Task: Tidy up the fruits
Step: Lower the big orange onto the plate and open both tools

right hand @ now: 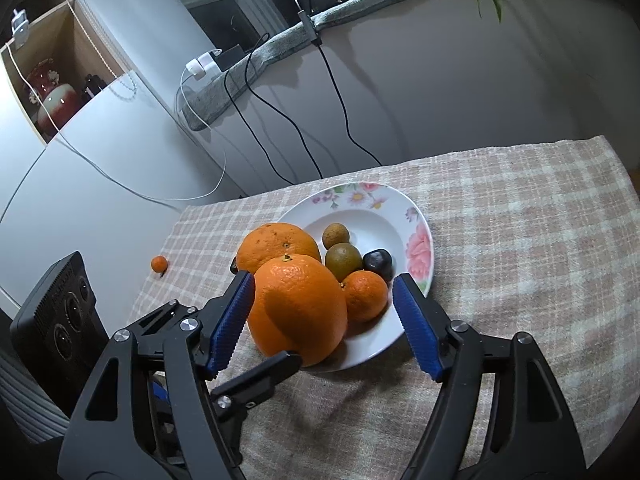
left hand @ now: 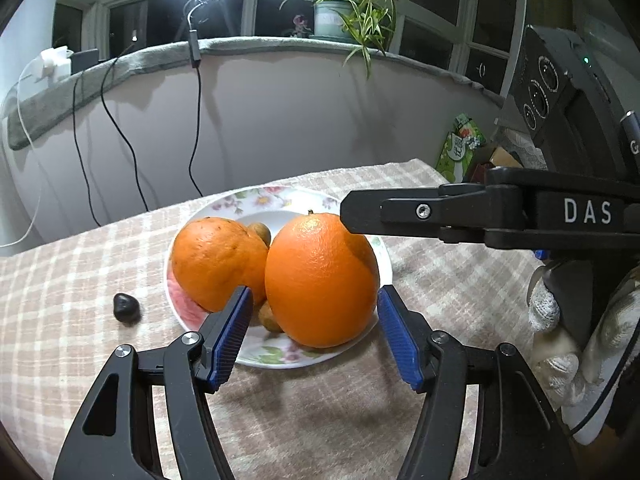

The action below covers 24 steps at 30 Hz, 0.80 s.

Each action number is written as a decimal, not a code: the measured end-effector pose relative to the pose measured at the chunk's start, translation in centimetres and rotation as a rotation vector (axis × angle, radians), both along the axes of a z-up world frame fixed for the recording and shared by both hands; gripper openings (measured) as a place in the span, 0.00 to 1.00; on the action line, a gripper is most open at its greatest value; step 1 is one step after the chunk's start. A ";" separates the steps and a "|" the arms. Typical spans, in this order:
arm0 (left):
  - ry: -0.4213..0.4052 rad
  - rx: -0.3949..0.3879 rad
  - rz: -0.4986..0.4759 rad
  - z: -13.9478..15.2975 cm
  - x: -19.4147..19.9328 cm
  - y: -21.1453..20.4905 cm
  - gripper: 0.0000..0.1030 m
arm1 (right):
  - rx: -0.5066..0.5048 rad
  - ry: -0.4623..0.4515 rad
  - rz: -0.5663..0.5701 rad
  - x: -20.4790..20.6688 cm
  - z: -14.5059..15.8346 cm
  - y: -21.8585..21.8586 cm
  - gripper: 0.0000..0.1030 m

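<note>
Left wrist view: plate [left hand: 382, 246], floral rim, on checked cloth [left hand: 100, 264] over the counter.
Oranges: big orange [left hand: 320, 280] at the plate's near side; second orange [left hand: 216, 260] touching it on the left.
Small fruit: two brown fruits partly hidden behind and under the oranges, one at [left hand: 260, 232].
Off-plate: dark lump [left hand: 126, 308] on the cloth, left of the plate.
Left gripper [left hand: 314, 332]: open, blue pads either side of the big orange, not pressing it.
Right gripper finger: reaches in from the right over the big orange; gloved hand [left hand: 560, 344] below it.

Right wrist view: plate [right hand: 400, 216] holds both oranges [right hand: 298, 308], [right hand: 276, 244], mandarin [right hand: 366, 296], two greenish-brown fruits [right hand: 344, 260], [right hand: 336, 236], dark fruit [right hand: 378, 262].
Off-plate: tiny mandarin [right hand: 159, 264] on the cloth, far left.
Right gripper [right hand: 324, 300]: open, jaws astride the big orange and mandarin, gripping nothing.
</note>
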State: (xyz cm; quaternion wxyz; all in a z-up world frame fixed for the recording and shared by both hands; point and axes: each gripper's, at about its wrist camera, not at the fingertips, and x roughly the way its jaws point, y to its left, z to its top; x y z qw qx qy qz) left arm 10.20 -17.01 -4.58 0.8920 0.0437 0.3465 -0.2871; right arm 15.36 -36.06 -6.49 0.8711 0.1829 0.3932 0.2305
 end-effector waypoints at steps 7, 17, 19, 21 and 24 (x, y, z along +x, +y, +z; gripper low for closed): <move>-0.015 -0.003 0.008 0.6 -0.7 0.6 0.63 | -0.005 -0.018 -0.013 -0.9 0.3 -0.2 0.74; -0.050 -0.007 0.033 1.7 -1.9 1.9 0.70 | -0.007 -0.051 -0.059 -2.2 1.3 -0.7 0.85; -0.052 -0.014 0.036 1.8 -2.1 2.2 0.72 | -0.013 -0.054 -0.069 -2.4 1.4 -0.6 0.92; -0.053 -0.020 0.041 2.0 -2.1 2.7 0.76 | -0.026 -0.068 -0.078 -2.7 1.7 -0.4 0.97; -0.054 -0.020 0.051 2.1 -2.3 3.3 0.78 | -0.047 -0.081 -0.091 -3.0 2.1 -0.2 1.00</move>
